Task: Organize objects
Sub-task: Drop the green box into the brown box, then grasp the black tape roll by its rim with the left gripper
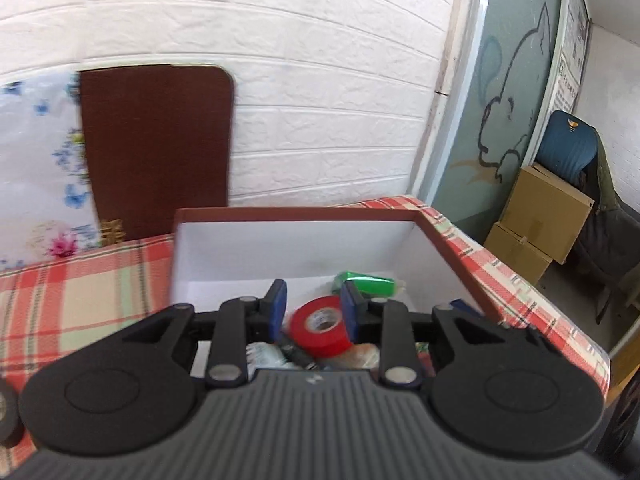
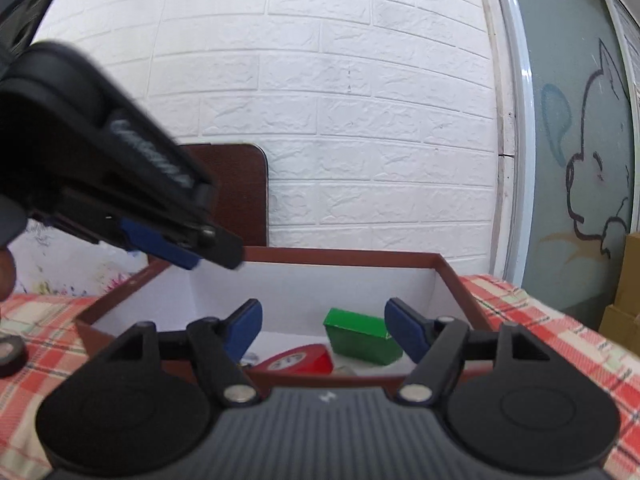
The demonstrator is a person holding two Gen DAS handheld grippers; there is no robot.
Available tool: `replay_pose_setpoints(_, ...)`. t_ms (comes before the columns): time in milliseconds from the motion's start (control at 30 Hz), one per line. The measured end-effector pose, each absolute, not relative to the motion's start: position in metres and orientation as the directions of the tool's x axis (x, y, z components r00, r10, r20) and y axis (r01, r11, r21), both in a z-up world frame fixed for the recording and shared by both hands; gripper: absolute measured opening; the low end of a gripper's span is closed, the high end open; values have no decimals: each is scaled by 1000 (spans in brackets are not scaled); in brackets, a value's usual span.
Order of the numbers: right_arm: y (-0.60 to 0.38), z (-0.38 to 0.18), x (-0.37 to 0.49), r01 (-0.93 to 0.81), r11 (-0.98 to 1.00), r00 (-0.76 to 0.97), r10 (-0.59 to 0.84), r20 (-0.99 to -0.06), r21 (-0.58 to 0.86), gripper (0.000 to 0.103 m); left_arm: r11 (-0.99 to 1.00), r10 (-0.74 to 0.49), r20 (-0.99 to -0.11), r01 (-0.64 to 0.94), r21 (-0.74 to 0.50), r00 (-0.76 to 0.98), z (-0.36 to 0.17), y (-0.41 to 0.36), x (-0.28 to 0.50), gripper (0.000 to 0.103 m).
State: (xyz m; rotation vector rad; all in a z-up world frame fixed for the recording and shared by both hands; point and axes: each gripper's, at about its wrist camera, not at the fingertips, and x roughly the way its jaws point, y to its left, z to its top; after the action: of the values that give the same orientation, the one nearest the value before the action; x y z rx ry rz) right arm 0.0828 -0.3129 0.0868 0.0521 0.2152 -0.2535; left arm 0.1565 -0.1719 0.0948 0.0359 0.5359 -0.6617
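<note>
Box (image 1: pixel 304 240), brown rim, white inside, on plaid cloth (image 1: pixel 80 280); holds red tape roll (image 1: pixel 320 326), green packet (image 1: pixel 366 283), other small items. Black tape roll (image 2: pixel 10 354) on cloth, left of box. Brown board (image 1: pixel 156 148) against far brick wall. Left gripper (image 1: pixel 314 308): slightly spread, empty, above box. Right gripper (image 2: pixel 324 330): spread wider, empty, at box's near rim.
</note>
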Motion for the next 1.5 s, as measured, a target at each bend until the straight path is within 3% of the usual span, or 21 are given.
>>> replay_pose_setpoints(233, -265, 103, 67, 116, 993, 971, -111, -210, 13, 70, 907, -410, -538, 391, -155, 737, 62, -53, 142, 33)
replay_pose_setpoints(367, -213, 99, 71, -48, 999, 956, 43, -289, -8, 70, 973, -227, -610, 210, -100, 759, 21, 26, 137, 33)
replay_pose_setpoints(500, -161, 83, 91, -218, 976, 898, 204, -390, 7, 68, 992, -112, -664, 42, -121, 739, -11, 96, 138, 33)
replay_pose_setpoints(667, -92, 67, 125, -352, 935, 835, 294, -465, -42, 68, 993, -106, -532, 60, -104, 840, -30, 117, 117, 34)
replay_pose_setpoints(833, -37, 46, 170, -423, 900, 782, 305, -543, -103, 72, 994, -103, -520, 75, -75, 848, -30, 112, 122, 41)
replay_pose_setpoints(1067, -18, 22, 216, -394, 919, 720, 295, -628, -20, 78, 992, -116, -518, 77, -97, 848, -35, 120, 119, 42)
replay_pose_setpoints(1500, -123, 29, 98, -356, 933, 727, 237, -644, -58, 76, 997, -70, -526, 72, -18, 848, -33, 109, 118, 45)
